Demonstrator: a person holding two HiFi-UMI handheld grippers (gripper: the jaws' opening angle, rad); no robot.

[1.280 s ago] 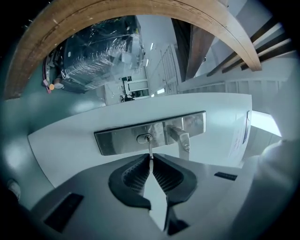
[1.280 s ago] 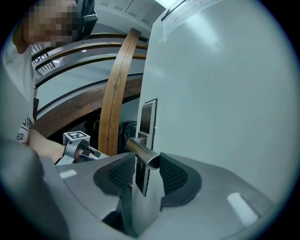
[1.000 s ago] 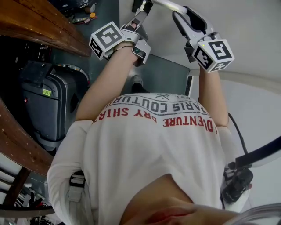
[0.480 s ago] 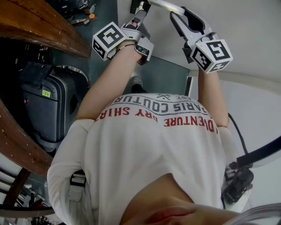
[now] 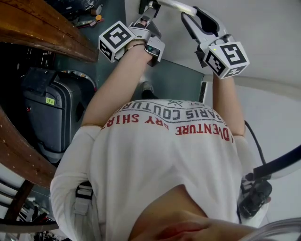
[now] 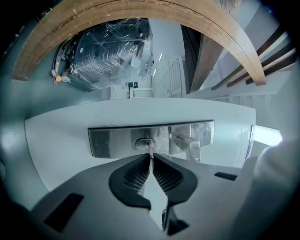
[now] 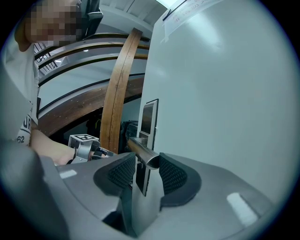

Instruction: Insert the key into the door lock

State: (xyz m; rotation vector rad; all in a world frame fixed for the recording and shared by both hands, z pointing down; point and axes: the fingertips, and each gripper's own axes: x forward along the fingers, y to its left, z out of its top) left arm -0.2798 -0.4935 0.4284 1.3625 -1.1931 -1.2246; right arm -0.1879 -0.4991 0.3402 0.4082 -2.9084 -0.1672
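Left gripper (image 6: 151, 163) pinches the key (image 6: 150, 151) tight, shank pointing straight ahead at the lock cylinder (image 6: 144, 143), tip right at the keyhole; a straight push along that axis looks next. Right gripper (image 7: 146, 165) clamps the door handle (image 7: 140, 149) just beside it

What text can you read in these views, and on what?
"PARIS", "COUTUR": grey, inverted, on the shirt.
"SHIRT", "VENTURE": red, same shirt.
"62": shirt, in the right gripper view.
suitcase label, door note: too blurred to read.
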